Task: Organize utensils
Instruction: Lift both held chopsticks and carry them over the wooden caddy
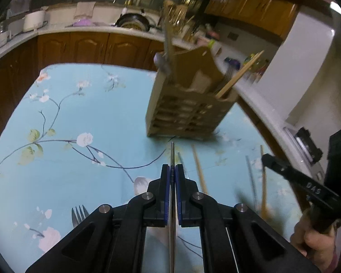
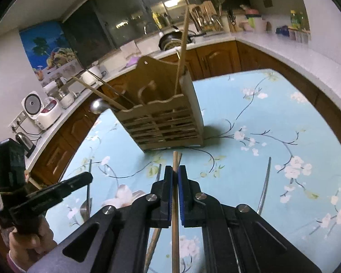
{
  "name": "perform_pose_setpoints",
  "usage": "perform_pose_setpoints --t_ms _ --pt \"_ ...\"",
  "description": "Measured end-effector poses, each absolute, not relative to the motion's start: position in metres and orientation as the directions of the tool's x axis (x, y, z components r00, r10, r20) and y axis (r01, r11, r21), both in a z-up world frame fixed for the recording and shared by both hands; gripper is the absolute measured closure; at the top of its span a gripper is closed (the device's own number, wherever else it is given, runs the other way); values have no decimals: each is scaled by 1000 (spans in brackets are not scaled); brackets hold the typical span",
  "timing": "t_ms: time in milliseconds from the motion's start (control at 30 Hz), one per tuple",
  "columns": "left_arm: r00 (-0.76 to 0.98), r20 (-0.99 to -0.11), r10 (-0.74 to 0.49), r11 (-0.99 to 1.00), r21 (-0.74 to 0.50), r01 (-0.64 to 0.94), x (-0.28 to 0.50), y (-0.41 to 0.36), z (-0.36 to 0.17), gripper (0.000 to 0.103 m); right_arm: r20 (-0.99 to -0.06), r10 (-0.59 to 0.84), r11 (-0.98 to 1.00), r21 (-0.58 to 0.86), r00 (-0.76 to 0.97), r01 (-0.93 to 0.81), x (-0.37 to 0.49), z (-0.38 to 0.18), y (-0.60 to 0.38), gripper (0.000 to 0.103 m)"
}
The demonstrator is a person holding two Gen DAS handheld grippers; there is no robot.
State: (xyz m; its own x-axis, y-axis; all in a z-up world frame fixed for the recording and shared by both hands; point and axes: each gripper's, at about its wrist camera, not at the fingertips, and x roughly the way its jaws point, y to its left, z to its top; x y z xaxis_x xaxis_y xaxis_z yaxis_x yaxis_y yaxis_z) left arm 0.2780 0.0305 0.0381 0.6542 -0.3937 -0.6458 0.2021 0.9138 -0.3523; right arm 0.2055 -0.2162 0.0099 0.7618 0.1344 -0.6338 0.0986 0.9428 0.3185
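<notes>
Both grippers are held above a table covered by a light blue floral cloth [image 1: 79, 104] and are pointed forward and downward toward a slatted wooden utensil holder [image 1: 188, 113] that stands on the cloth. The left gripper [image 1: 172, 175] is clamped on a thin metal utensil handle [image 1: 172, 159], which runs straight between the blue pads, its tip projecting a little past the fingertips and ending just short of the holder's base. The right gripper [image 2: 175, 177] is clamped on a wooden chopstick [image 2: 175, 216], gripped lengthwise in the same way, its end likewise just short of the holder. A hand [image 1: 316, 241] is seen around the other tool's grip at the lower right of the left view. Chopsticks, a spoon and other utensils already stand in the holder. On the cloth lie a fork [image 1: 78, 215], more chopsticks [image 1: 199, 170] and, in the right view, a curved metal utensil [image 2: 264, 186].
</notes>
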Motion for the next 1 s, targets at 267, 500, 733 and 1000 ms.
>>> perform_pose_setpoints --t_ms 267,500,733,1000 --pt "699 -583 -414 902 -363 232 226 44 70 101 -582 111 947 308 806 92 180 35 -214 99" --pt "722 -545 -425 897 -361 255 202 47 86 101 -540 110 948 309 834 75 164 55 -211 99" --pt "740 -526 -418 902 -335 271 189 46 100 101 -498 111 948 313 860 59 153 71 -212 99" --pt "751 -512 -417 904 -324 281 185 45 108 101 -461 107 943 327 881 57 152 82 -218 99"
